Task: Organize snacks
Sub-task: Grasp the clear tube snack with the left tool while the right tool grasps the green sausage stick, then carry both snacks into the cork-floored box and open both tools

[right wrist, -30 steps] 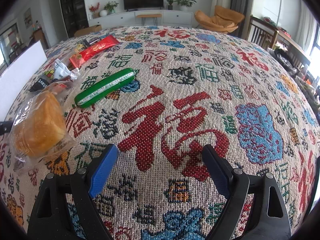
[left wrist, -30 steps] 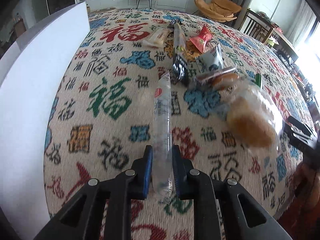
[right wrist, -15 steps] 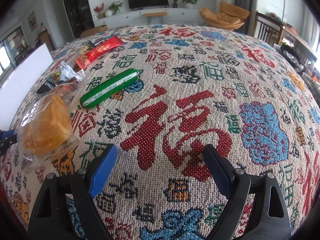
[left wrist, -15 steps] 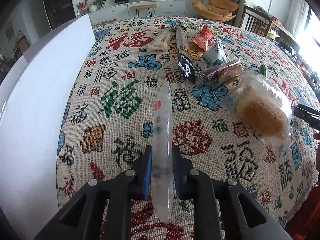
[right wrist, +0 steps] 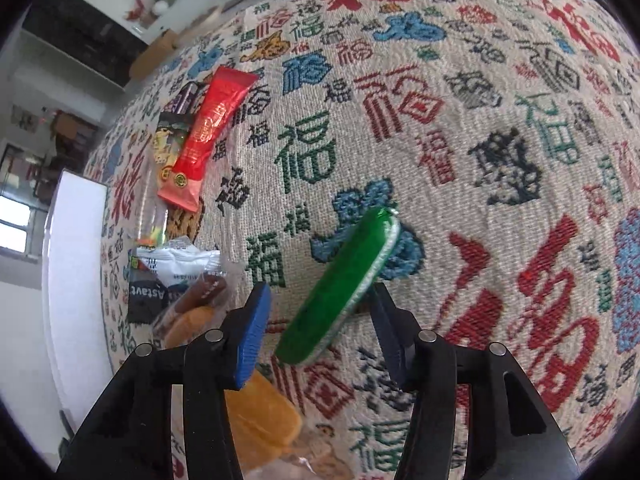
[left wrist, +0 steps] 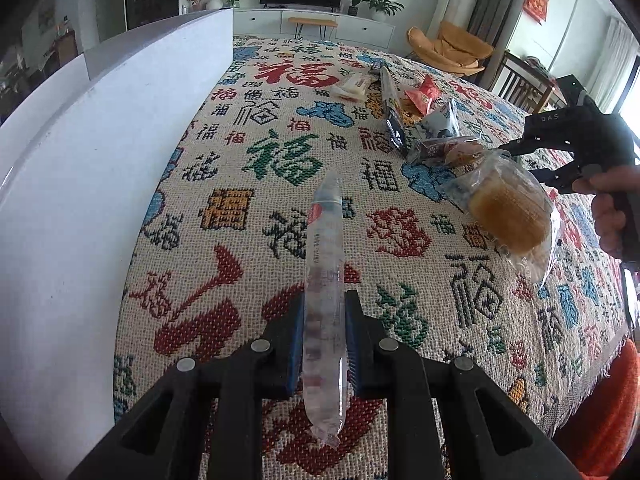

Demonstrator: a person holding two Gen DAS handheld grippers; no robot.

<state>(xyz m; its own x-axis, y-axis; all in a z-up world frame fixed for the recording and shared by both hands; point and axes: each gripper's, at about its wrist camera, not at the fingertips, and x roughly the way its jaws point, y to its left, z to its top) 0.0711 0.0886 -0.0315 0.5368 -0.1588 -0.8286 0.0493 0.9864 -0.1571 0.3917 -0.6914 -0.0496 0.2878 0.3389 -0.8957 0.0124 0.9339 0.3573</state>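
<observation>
The left hand-held gripper (left wrist: 324,344) clamps a clear tube-shaped snack packet (left wrist: 325,304), while the right hand-held gripper (right wrist: 320,320) is closing around a green snack bar (right wrist: 340,284) on the table (right wrist: 480,120).

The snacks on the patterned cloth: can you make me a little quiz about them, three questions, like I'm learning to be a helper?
1. True or false: the left gripper is shut on the clear tube snack.
2. Which snack lies between the fingers of the right gripper? A) red packet B) green stick pack C) bagged bun
3. Fill in: the tall flat thing along the left edge of the cloth is a white ____.

Key: 1 true. 2 B; its fingers are closing around it, not yet pressing. 3 board.
</observation>
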